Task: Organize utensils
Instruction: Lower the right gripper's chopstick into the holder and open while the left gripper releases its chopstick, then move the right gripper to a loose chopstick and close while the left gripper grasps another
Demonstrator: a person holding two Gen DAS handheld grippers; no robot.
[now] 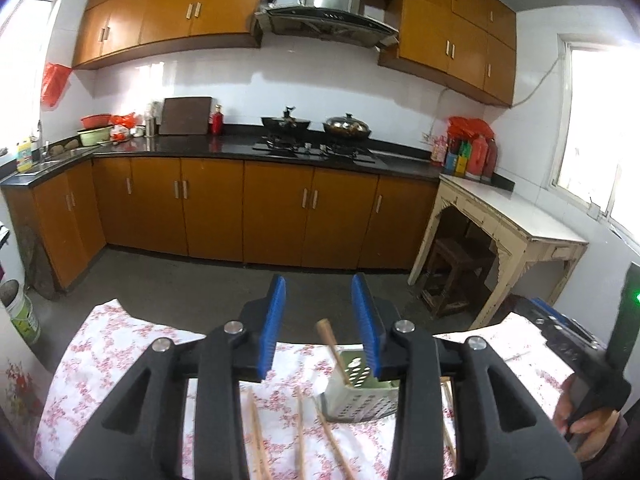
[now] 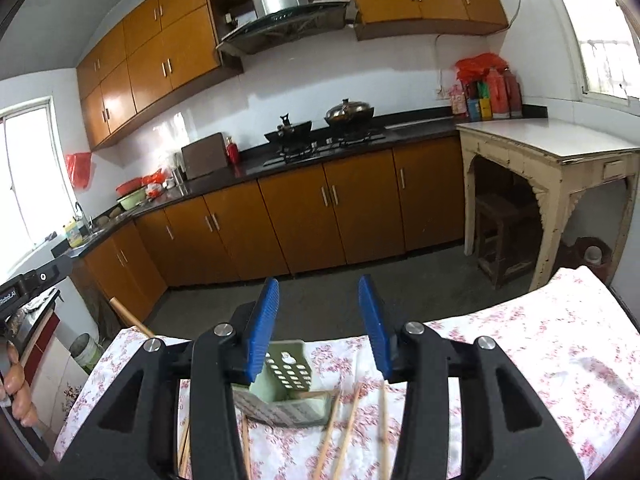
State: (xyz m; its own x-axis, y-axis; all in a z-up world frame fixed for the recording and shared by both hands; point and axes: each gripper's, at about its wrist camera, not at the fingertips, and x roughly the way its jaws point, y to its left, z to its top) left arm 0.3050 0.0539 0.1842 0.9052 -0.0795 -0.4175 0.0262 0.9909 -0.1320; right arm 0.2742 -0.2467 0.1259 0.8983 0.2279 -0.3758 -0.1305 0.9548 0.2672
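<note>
left gripper (image 1: 320,320): jaws apart with nothing between the blue pads, so it's let go of whatever, hanging over the near edge of the table

right gripper (image 2: 318,320): same deal, blue pads spread and empty, released, hovering over the table just right of the other one

utensil holder (image 1: 360,392): pale green perforated box standing on the floral tablecloth (image 1: 120,360), slightly tilted. It sits below and a bit right of the left gripper's opening, and below and a bit left of the right gripper's, so basically between the two, not touched by either

wooden handle (image 1: 330,346): one stick-like utensil already standing in the holder, leaning left out of the top

chopsticks (image 1: 300,432): several loose ones lying flat on the cloth nearer than the holder, left and right of it, under both grippers. Can't count them exactly, the gripper bodies hide some

hand (image 1: 588,428): seen at the right edge from the left camera, gripping the right gripper's handle

background: far side is orange cabinets (image 1: 280,208), black counter, two woks on the stove (image 1: 316,148); cream side table (image 1: 512,220) far right
</note>
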